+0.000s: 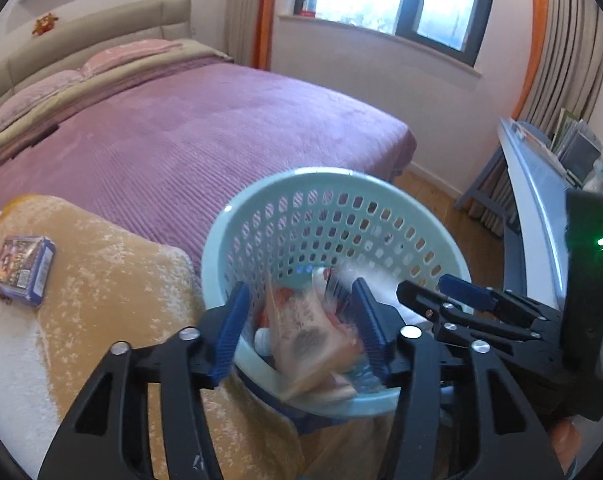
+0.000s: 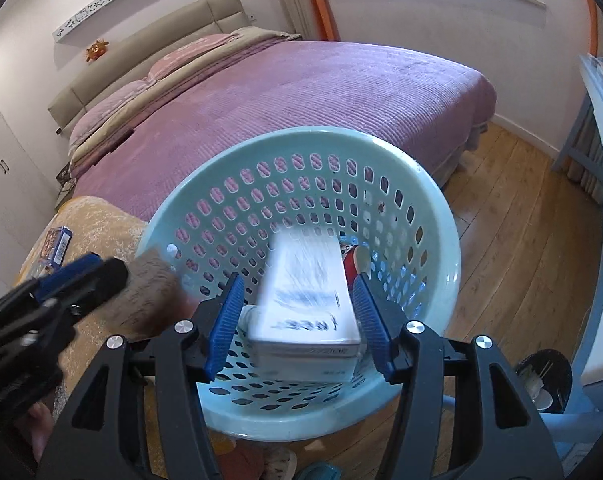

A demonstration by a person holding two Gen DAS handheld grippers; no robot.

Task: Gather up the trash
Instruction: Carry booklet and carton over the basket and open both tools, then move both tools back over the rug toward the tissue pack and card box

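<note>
A pale blue perforated basket holds wrappers and other trash. My left gripper hangs open over its near rim. A blurred tan and pink wrapper lies between and below its blue pads, touching neither. My right gripper stands open above the basket. A blurred white box with dark print sits in the gap, clear of both pads. Each gripper also shows in the other's view: the right gripper beside the basket's right rim, the left gripper at its left rim beside a brown blurred scrap.
A bed with a purple cover lies behind the basket. An orange fleece blanket to the left carries a small blue card box. A white desk stands on the right. A dark cup sits low right on the wooden floor.
</note>
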